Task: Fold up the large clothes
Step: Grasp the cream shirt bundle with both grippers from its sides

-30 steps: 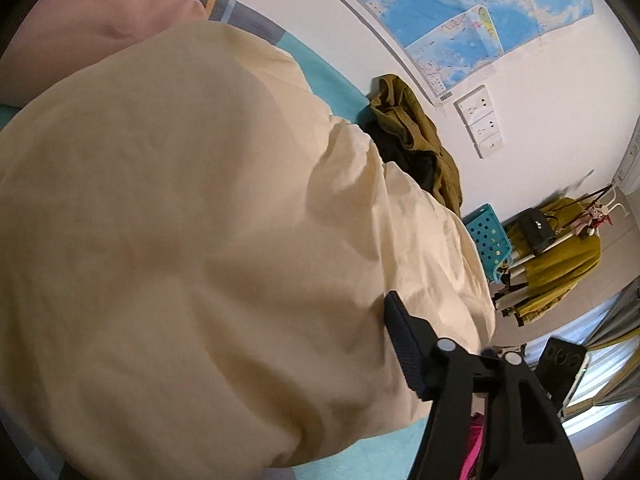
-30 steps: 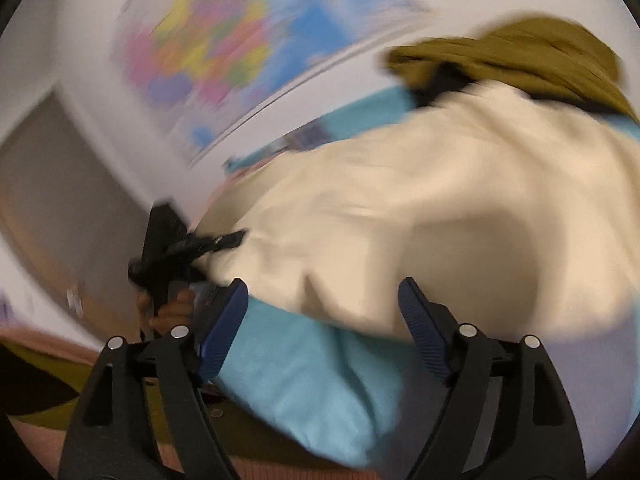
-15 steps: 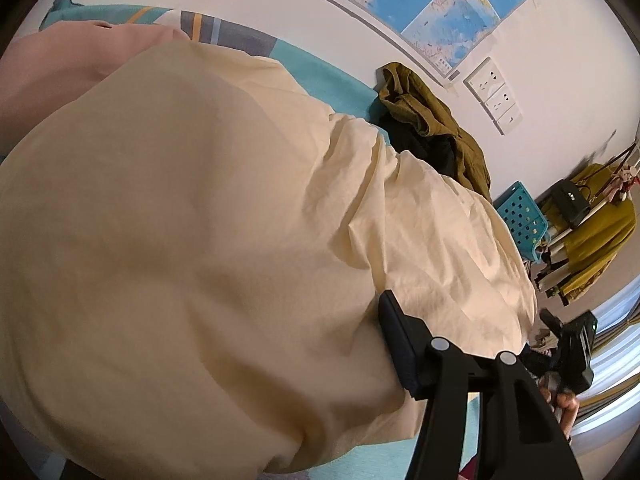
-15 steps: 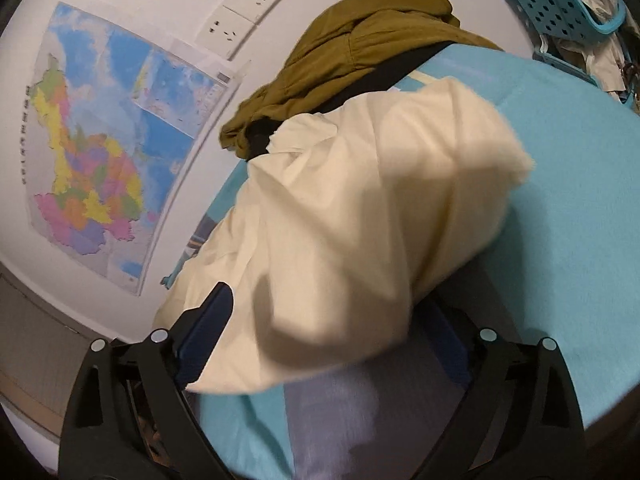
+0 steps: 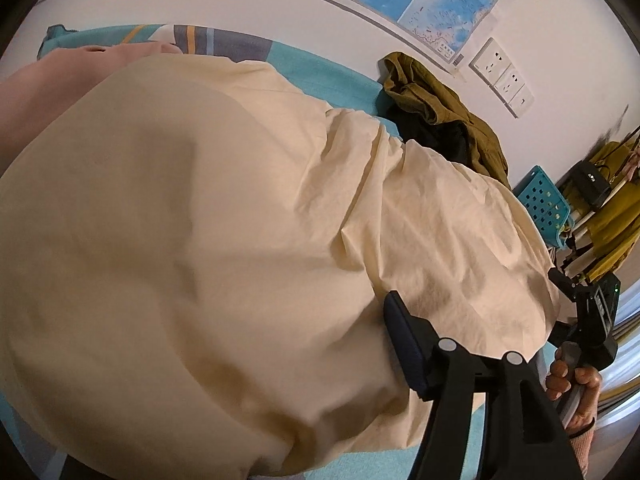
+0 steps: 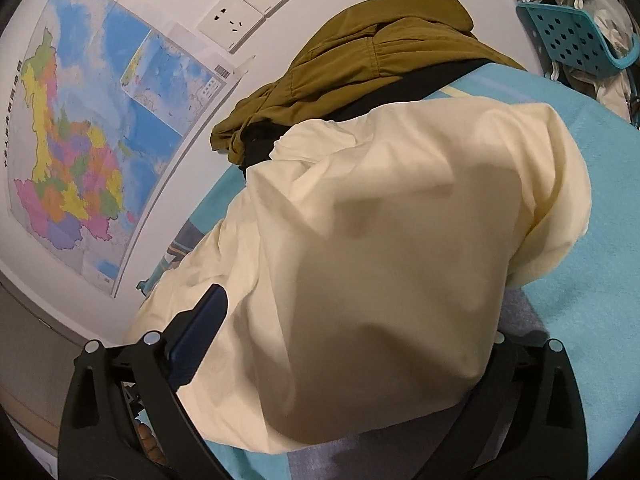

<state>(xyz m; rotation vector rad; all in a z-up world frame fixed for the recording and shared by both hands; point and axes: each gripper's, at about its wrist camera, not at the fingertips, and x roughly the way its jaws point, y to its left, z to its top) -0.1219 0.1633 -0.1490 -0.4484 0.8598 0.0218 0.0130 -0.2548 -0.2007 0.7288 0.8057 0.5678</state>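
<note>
A large cream garment (image 5: 224, 216) lies bunched across the teal bed sheet (image 6: 600, 240). My left gripper (image 5: 316, 308) sits at its near edge with jaws opening. Only its right finger (image 5: 404, 344) shows, pad bare, and the cloth hides the other finger. In the right wrist view the cream garment (image 6: 384, 240) drapes over my right gripper (image 6: 356, 312). Those jaws stand wide and are still opening. The left finger (image 6: 200, 340) is bare and the right one is buried under cloth. A hand (image 5: 572, 380) holds the right gripper (image 5: 584, 312) at the garment's far corner.
An olive jacket (image 5: 440, 112) over something black is heaped against the wall, touching the cream cloth. A pink cloth (image 5: 60, 76) lies at the bed's left end. A teal perforated basket (image 6: 572, 28) stands past the bed. A map (image 6: 88, 140) and wall sockets (image 6: 256, 4) are behind.
The right gripper swung in over the garment's corner and its jaws widened; cloth now lies across them. It has come into the left wrist view. The left gripper rolled slightly.
</note>
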